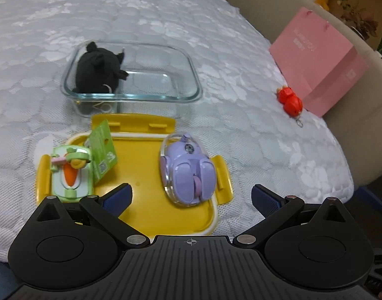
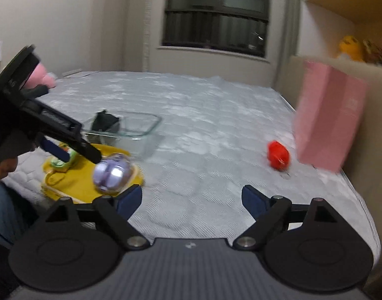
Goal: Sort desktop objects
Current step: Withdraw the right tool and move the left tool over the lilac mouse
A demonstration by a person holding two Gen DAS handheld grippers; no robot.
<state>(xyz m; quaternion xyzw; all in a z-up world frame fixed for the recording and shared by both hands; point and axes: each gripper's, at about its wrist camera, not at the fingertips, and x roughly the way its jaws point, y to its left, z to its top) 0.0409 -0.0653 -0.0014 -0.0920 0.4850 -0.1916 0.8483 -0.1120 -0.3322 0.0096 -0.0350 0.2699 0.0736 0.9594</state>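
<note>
over the white bedspread (image 2: 203, 125) both the left gripper (image 1: 191, 195) and right gripper (image 2: 192, 197) gape wide, holding nothing.

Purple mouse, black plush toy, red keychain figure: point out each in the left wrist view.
Purple mouse (image 1: 188, 172), left wrist view: on its buttons.
Black plush toy (image 1: 95, 71), left wrist view: on its body.
Red keychain figure (image 1: 291, 100), left wrist view: on its body.

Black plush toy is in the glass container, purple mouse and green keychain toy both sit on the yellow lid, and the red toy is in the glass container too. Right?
Not quite. The red toy lies on the bed cover beside the pink bag, well outside the glass container; the left wrist view shows it. The black plush toy, purple mouse, green keychain toy and yellow lid are as stated.
</note>
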